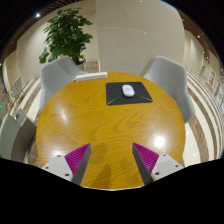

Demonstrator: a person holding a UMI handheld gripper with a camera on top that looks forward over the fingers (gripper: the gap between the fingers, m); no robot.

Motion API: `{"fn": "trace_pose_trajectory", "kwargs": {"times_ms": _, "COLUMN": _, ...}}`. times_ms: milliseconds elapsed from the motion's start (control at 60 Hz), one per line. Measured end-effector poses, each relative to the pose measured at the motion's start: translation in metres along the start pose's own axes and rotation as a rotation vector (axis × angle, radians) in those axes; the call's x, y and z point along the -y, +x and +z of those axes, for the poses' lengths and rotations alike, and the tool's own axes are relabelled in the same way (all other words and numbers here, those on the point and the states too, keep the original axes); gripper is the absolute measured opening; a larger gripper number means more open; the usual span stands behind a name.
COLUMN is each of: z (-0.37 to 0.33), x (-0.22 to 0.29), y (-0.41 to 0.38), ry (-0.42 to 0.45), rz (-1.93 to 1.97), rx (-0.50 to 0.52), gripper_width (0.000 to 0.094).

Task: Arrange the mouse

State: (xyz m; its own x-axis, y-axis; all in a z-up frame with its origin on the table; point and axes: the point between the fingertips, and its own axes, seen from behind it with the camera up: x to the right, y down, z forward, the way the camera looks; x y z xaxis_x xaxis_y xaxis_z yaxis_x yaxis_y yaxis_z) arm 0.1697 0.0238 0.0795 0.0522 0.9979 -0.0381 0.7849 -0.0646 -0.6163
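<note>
While apart and empty, tongs (112,160) well short of mouse (128,91).

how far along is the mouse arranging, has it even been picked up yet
The white mouse already sits on the dark mouse pad at the far side of the round wooden table, so it may be in place, or simply not yet picked up. Nothing is in hand: the gripper is open and empty, its fingers well short of the mouse. Any further straightening is left to do.

The gripper (112,160) hovers level with its jaws spread wide apart, gripping nothing, magenta pads (77,156) facing inward.
</note>
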Motion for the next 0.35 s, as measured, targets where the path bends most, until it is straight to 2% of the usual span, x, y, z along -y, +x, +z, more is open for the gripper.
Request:
{"fn": "trace_pose_trajectory", "kwargs": {"times_ms": 133, "z": -0.006, "x": -0.013, "y": -0.005, "ry": 0.004, "rz": 0.012, "rx": -0.026, "gripper_width": 0.0857}}
{"fn": "trace_pose_trajectory", "kwargs": {"times_ms": 350, "z": -0.006, "x": -0.007, "y": -0.005, "ry": 0.028, "rz": -0.007, "rx": -0.060, "gripper_width": 0.0863}}
